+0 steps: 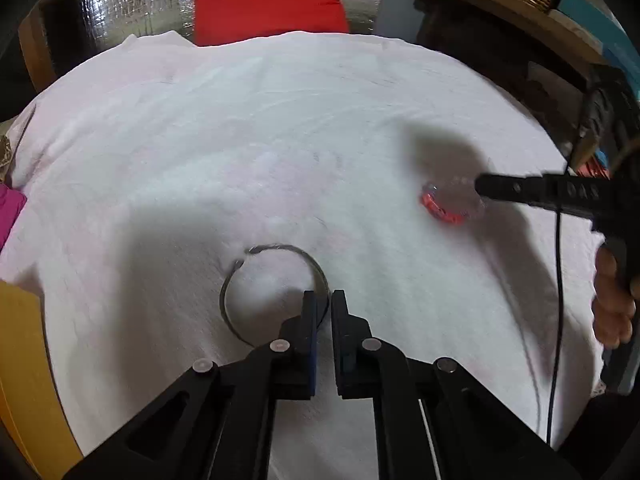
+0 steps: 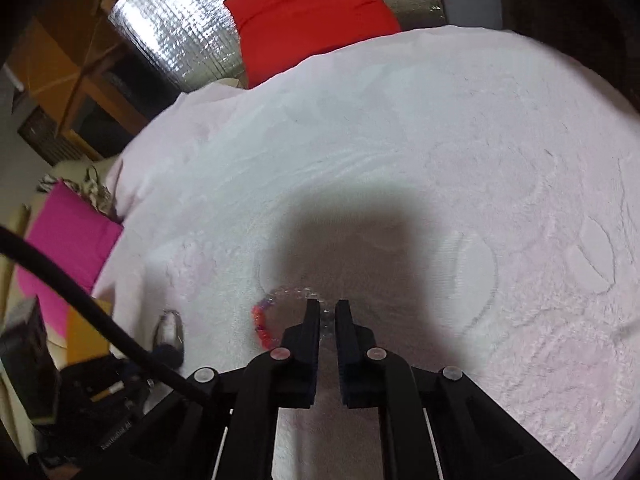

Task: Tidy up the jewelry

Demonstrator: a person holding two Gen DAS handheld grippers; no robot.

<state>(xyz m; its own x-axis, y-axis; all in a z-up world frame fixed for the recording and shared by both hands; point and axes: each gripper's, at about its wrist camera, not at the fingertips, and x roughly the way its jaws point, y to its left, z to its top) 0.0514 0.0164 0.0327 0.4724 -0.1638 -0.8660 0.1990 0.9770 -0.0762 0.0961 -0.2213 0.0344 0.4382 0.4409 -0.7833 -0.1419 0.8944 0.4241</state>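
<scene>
Jewelry is gripped, not yet sorted: the left gripper [image 1: 323, 300] pinches a silver bangle [image 1: 240, 280] on the white towel [image 1: 240, 140]. Farther right of the bangle, the right gripper [image 2: 327, 310] clamps a beaded bracelet [image 2: 262, 320]. Placing both likely remains.

Your thin metal bangle [image 1: 272, 288] lies flat at lower centre; the red-and-clear beaded bracelet [image 1: 450, 200] sits at right.

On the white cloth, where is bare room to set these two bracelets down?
The white towel-like cloth is bare from the thin open metal bangle back to the red fabric. The clear-and-red beaded bracelet and black cable crowd the right.
</scene>
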